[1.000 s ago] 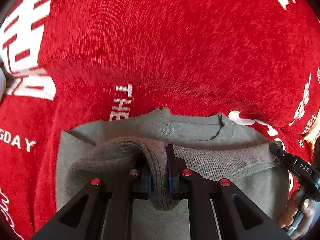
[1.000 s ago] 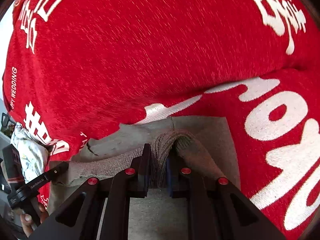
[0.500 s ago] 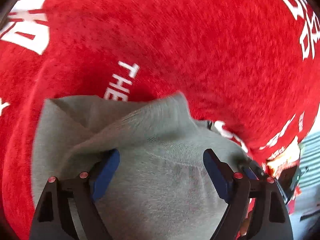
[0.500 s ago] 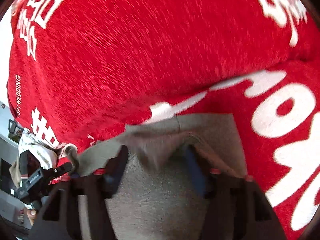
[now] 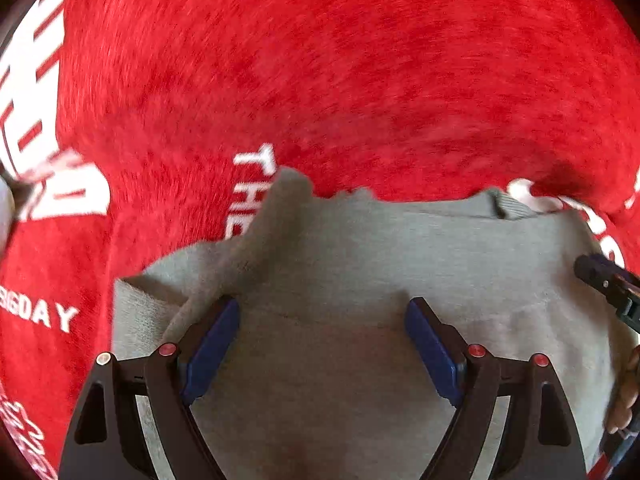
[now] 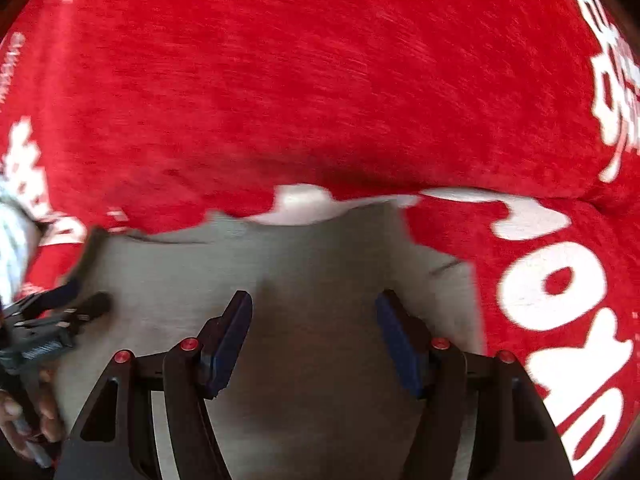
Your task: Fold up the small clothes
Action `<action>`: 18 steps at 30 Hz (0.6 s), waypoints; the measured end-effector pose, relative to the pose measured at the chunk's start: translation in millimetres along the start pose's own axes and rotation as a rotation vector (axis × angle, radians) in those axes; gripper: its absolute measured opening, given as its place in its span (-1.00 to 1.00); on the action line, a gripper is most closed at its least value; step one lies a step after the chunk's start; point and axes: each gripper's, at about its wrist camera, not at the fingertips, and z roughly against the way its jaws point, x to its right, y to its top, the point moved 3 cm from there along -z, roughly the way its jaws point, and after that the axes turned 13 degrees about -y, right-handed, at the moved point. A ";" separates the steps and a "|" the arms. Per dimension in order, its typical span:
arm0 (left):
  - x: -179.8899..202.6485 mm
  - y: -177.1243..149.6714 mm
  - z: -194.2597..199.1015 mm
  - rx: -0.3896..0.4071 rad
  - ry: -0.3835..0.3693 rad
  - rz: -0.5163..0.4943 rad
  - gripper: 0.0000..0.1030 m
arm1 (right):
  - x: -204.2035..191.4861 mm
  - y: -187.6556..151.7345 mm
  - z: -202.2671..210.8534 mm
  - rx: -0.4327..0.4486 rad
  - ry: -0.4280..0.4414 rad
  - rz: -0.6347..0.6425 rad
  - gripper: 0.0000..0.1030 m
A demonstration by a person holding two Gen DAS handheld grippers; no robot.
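Red plush cloth (image 5: 360, 80) with white lettering, spread across the bench and filling both views. Lying flat on it, a small grey knit garment (image 5: 380, 248), close beneath both tools.

Left gripper (image 5: 320, 344) poised low over the garment, jaws spread wide, blue pads (image 5: 212, 352) clear of the cloth and pinching nothing. Beside the left-hand pad, a loose ridge of grey fabric (image 5: 260, 240) standing up from the garment's near-left part and reaching toward its far edge. Right gripper (image 6: 314, 336) likewise spread wide over the same garment (image 6: 320, 248), holding nothing. Each tool visible at the edge of the other's view, with the person's fingers (image 6: 24, 420) around the handle.

Far edge of the garment uneven, with a ribbed band (image 5: 508, 204) peeping out near the far right corner, which suggests one layer laid over another. Judged from that, one fold apparently set down and let go. Left to do, as far as can be told: flattening the raised ridge on the left side, squaring the ragged far edge, and probably a further fold to make the piece compact. Motion blur softens both views, so finer creases cannot be made out.
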 end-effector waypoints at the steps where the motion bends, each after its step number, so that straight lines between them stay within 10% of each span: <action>1: -3.2 -0.4 1.5 0.020 -0.026 0.008 0.68 | 4.2 0.3 -3.7 -0.001 0.002 -0.010 0.33; 12: 30.1 -57.0 60.4 0.097 -0.064 -0.006 0.68 | -20.5 -54.1 71.5 0.156 0.021 0.094 0.34; 18: 48.7 -104.8 69.0 0.118 0.048 -0.116 0.68 | -47.4 -112.1 82.4 0.167 -0.058 0.261 0.51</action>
